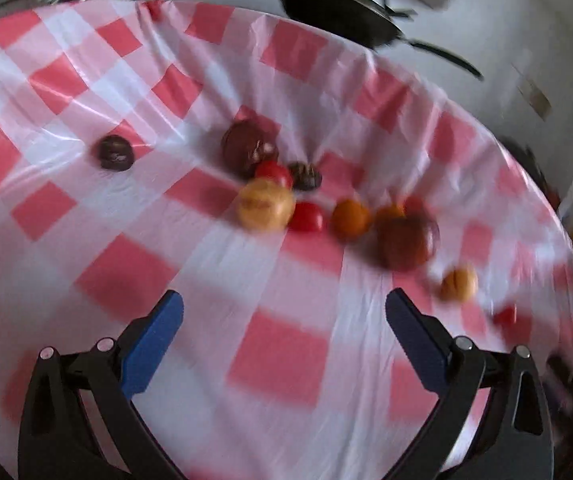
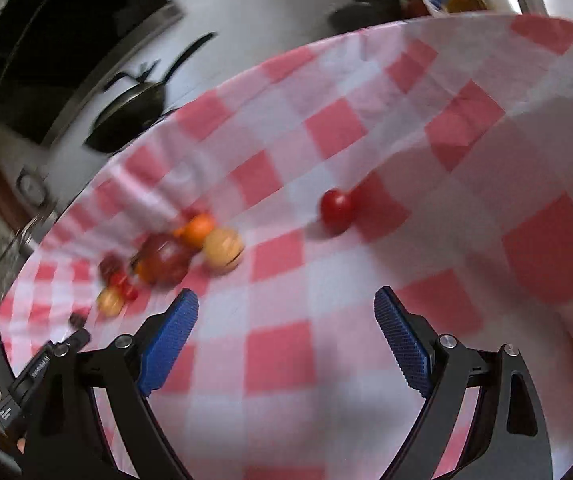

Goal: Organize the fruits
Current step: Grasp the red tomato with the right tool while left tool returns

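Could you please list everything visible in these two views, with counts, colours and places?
tablecloth: one, red and white check, covering the table
lone red fruit: one, on the cloth, apart from the pile
fruit pile: about ten, blurred; dark red, red, orange, tan; mid-cloth
lone dark fruit: one, left of the pile in the left view
pan: one, black, beyond the table's far edge
left hand-held gripper: one, black with blue pads, open, holding nothing
right hand-held gripper: one, black with blue pads, open, holding nothing
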